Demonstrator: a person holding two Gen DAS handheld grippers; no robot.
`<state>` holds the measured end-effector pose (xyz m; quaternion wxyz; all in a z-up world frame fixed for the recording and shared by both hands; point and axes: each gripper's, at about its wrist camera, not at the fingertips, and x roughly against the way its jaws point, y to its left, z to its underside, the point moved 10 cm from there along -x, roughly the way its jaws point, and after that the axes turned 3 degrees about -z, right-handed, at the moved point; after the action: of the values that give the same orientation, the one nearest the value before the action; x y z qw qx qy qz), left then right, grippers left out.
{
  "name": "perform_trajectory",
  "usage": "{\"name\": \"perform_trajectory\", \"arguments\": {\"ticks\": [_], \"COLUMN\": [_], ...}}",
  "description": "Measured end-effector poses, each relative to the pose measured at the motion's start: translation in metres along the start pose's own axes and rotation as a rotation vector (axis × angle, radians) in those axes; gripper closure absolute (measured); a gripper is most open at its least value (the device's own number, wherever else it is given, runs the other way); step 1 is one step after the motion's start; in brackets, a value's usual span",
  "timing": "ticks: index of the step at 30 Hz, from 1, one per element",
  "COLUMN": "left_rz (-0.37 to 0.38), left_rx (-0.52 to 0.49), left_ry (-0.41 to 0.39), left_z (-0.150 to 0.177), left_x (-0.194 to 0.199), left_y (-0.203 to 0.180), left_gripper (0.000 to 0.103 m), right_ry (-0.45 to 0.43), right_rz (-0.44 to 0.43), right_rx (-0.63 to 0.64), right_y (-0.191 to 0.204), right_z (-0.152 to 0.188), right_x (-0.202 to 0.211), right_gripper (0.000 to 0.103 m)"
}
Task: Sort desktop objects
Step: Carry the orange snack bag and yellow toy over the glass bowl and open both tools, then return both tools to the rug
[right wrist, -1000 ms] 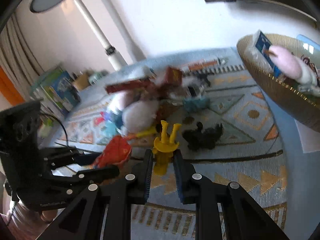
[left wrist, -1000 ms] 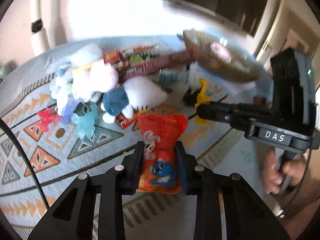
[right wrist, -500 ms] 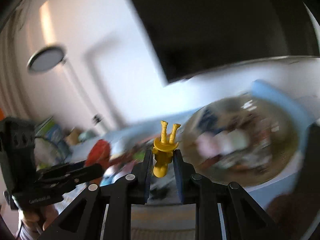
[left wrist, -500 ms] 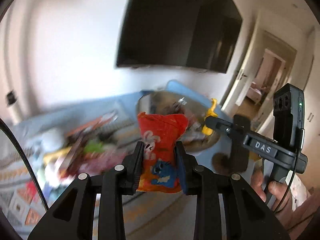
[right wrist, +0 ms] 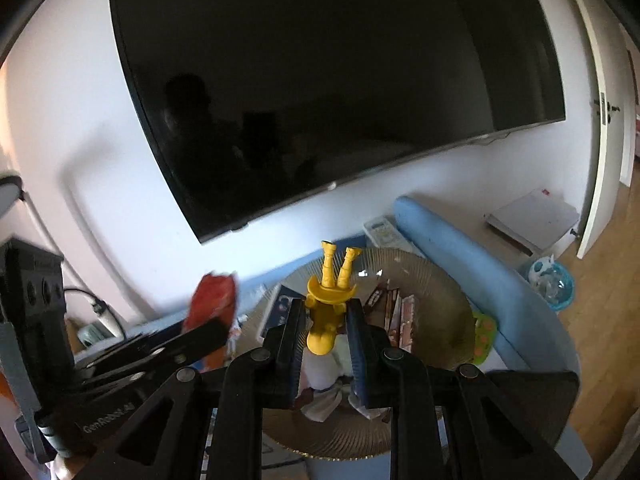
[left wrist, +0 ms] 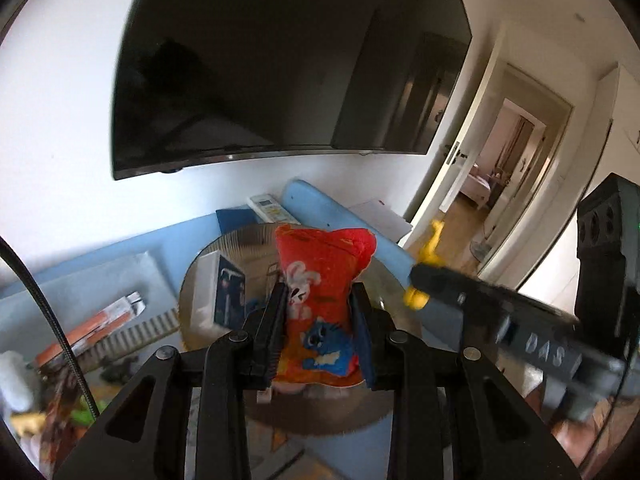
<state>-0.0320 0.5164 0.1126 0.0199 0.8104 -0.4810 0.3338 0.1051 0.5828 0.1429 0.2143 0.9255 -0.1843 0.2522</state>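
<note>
My left gripper [left wrist: 318, 328] is shut on a red snack packet [left wrist: 322, 304] printed with a white rabbit and a blue animal, held above a round gold-rimmed bowl [left wrist: 188, 284]. My right gripper [right wrist: 325, 334] is shut on a yellow toy figure [right wrist: 326, 300], held upside down with its legs up, above the same bowl [right wrist: 448, 300]. The bowl holds a blue and white box [left wrist: 224, 296], chocolate bars [right wrist: 394, 312] and white soft items. Each gripper shows in the other's view: the right one [left wrist: 424, 280] at the right, the left one [right wrist: 212, 320] at the left.
A large black TV [left wrist: 280, 60] hangs on the wall behind. A blue padded table edge [right wrist: 460, 248] runs around the bowl. A remote [left wrist: 268, 206] lies at the back. Toys and boxes [left wrist: 92, 332] lie on the patterned cloth at the left. An open doorway [left wrist: 504, 164] is at the right.
Both grippers have lifted off the patterned cloth with their objects and swung right, over the bowl. The toy pile has dropped out of the middle of both views.
</note>
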Motion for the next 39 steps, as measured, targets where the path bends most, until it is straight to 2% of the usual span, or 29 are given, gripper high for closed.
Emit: {"name": "perform_trajectory", "arguments": {"ticks": [2, 3, 4, 6, 8, 12, 17, 21, 23, 24, 26, 31, 34, 37, 39], "left_rz": [0.005, 0.009, 0.013, 0.026, 0.038, 0.035, 0.046, 0.021, -0.017, -0.041, -0.114, -0.328, -0.397, -0.466, -0.468], "left_rx": [0.013, 0.026, 0.043, 0.079, 0.09, 0.105, 0.146, 0.17, 0.193, 0.206, 0.232, 0.346, 0.464, 0.5, 0.511], "left_ry": [0.013, 0.014, 0.012, 0.015, 0.024, 0.023, -0.01, -0.069, -0.105, -0.118, -0.154, -0.186, -0.151, -0.057, 0.012], "left_z": [0.001, 0.0, -0.001, 0.001, 0.003, 0.008, 0.014, 0.02, 0.026, 0.03, 0.041, 0.093, 0.141, 0.187, 0.208], "left_x": [-0.011, -0.014, -0.015, -0.016, -0.014, -0.005, 0.031, 0.082, 0.116, 0.13, 0.161, 0.222, 0.241, 0.238, 0.225], "left_y": [0.003, 0.005, 0.008, 0.015, 0.018, 0.024, 0.032, 0.051, 0.067, 0.077, 0.098, 0.166, 0.206, 0.227, 0.234], "left_gripper": [0.066, 0.065, 0.065, 0.065, 0.065, 0.056, 0.056, 0.054, 0.053, 0.053, 0.053, 0.053, 0.053, 0.053, 0.053], "right_ry": [0.044, 0.064, 0.085, 0.082, 0.079, 0.067, 0.074, 0.079, 0.084, 0.089, 0.104, 0.204, 0.272, 0.342, 0.353], "right_rz": [-0.006, -0.006, -0.007, -0.01, -0.013, -0.018, -0.07, -0.155, -0.208, -0.237, -0.28, -0.348, -0.352, -0.34, -0.335], "right_rx": [-0.005, -0.01, -0.025, -0.054, -0.07, -0.064, -0.065, -0.018, 0.015, 0.043, 0.091, 0.213, 0.273, 0.308, 0.302], "right_y": [0.0, -0.001, -0.004, -0.011, -0.016, -0.015, 0.0, 0.029, 0.049, 0.061, 0.081, 0.124, 0.137, 0.142, 0.138], "right_z": [0.003, 0.004, 0.007, 0.009, 0.011, 0.012, 0.018, 0.031, 0.039, 0.045, 0.059, 0.111, 0.148, 0.187, 0.2], "right_x": [-0.019, -0.024, -0.031, -0.034, -0.033, -0.026, -0.019, -0.008, -0.003, -0.001, 0.0, -0.015, -0.034, -0.061, -0.074], "right_gripper": [0.082, 0.076, 0.076, 0.065, 0.065, 0.064, 0.063, 0.061, 0.057, 0.051, 0.045, 0.045, 0.045, 0.045, 0.045]}}
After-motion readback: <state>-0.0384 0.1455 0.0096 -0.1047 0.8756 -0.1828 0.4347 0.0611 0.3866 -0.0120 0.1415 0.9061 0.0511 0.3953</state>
